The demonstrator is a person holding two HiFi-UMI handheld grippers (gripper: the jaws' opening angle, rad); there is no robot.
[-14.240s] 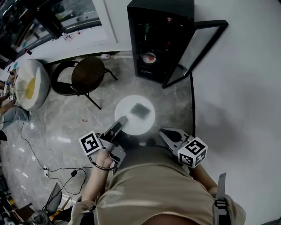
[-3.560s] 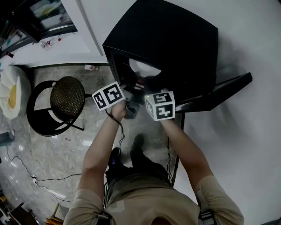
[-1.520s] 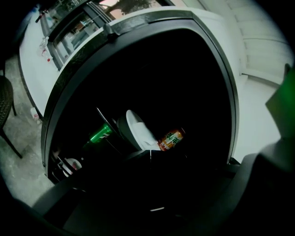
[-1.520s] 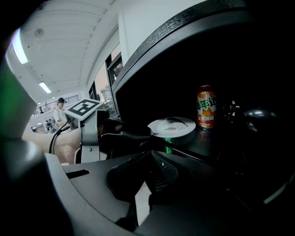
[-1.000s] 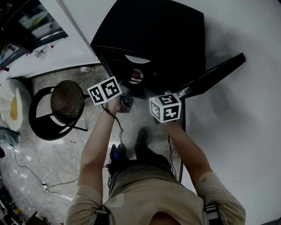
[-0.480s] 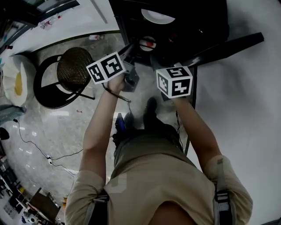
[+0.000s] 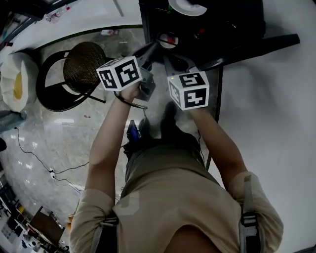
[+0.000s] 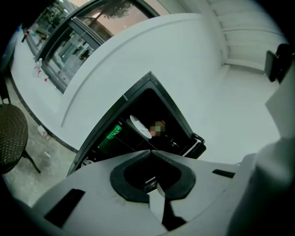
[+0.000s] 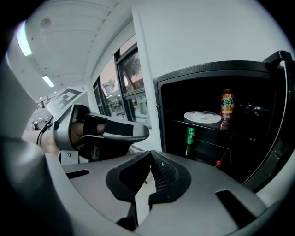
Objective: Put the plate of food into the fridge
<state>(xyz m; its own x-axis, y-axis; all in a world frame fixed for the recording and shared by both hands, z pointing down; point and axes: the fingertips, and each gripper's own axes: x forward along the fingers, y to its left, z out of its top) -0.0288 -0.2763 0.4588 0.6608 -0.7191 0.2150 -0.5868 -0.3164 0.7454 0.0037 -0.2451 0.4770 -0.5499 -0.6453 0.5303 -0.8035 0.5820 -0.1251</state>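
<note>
The white plate of food [image 7: 186, 6] sits on the upper shelf inside the open black fridge [image 7: 227, 22]. The right gripper view shows the plate [image 9: 203, 116] beside an orange can [image 9: 227, 105], with a green bottle [image 9: 190, 136] on the shelf below. The same plate [image 8: 138, 126] appears small in the left gripper view. My left gripper [image 7: 152, 48] and right gripper [image 7: 170, 59] hang side by side in front of the fridge opening, outside it. Both are shut with nothing between the jaws: left gripper [image 8: 150, 150], right gripper [image 9: 150, 152].
The fridge door [image 7: 261, 44] stands swung open to the right, along the white wall. A round dark stool [image 7: 84, 64] stands left of the fridge, with a white and yellow cushion [image 7: 17, 81] further left. Cables [image 7: 44, 168] trail over the tiled floor.
Both grippers have drawn back out of the fridge with the plate left on the shelf. The fridge has slid toward the top of the head view.
</note>
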